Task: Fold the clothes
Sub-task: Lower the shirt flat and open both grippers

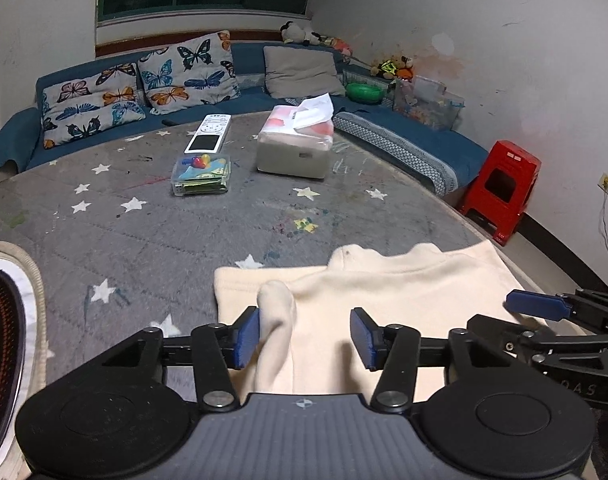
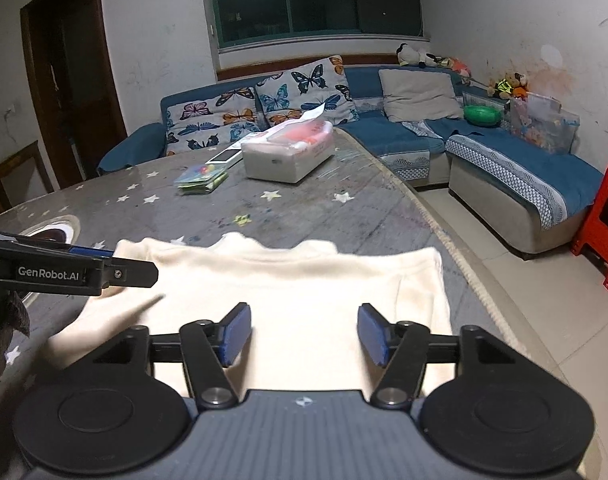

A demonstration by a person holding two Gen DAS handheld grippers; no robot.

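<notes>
- Left wrist view: the cream garment (image 1: 384,304) lay on the near right part of the grey star-print table cover (image 1: 143,232), collar toward the far side, partly doubled over with a sleeve end (image 1: 277,312) humped up at its left.
- Left gripper (image 1: 304,338): 2 blue pads wide apart, clamped on nothing. The sleeve end sat just beside the left pad; contact could not be told.
- Pose: the left gripper was held low over the near edge of the garment, pointing far, roughly level.
- Risk: closing from here could pinch only the loose sleeve hump, not the layer under it, so a lift would drag 1 layer and skew the fold.
- Risk: the right gripper (image 1: 536,306) crossed in close from the right; a sideways move could knock the 2 tools together.
- Right wrist view: the same garment (image 2: 304,288) spread flat across the near middle, its right edge near the table's edge (image 2: 444,232).
- Right gripper (image 2: 304,334): pads wide apart, holding nothing, held low above the cloth and pointing far.
- The left gripper (image 2: 115,270) reached in from the left at the garment's far left corner.
- Risk: a pull to the right could slide the garment off the table edge, since the cover looked smooth.
- Tissue box (image 2: 287,156) and small clear box (image 2: 201,178) stood well apart on the far side; I judged them unlikely to interfere.
</notes>
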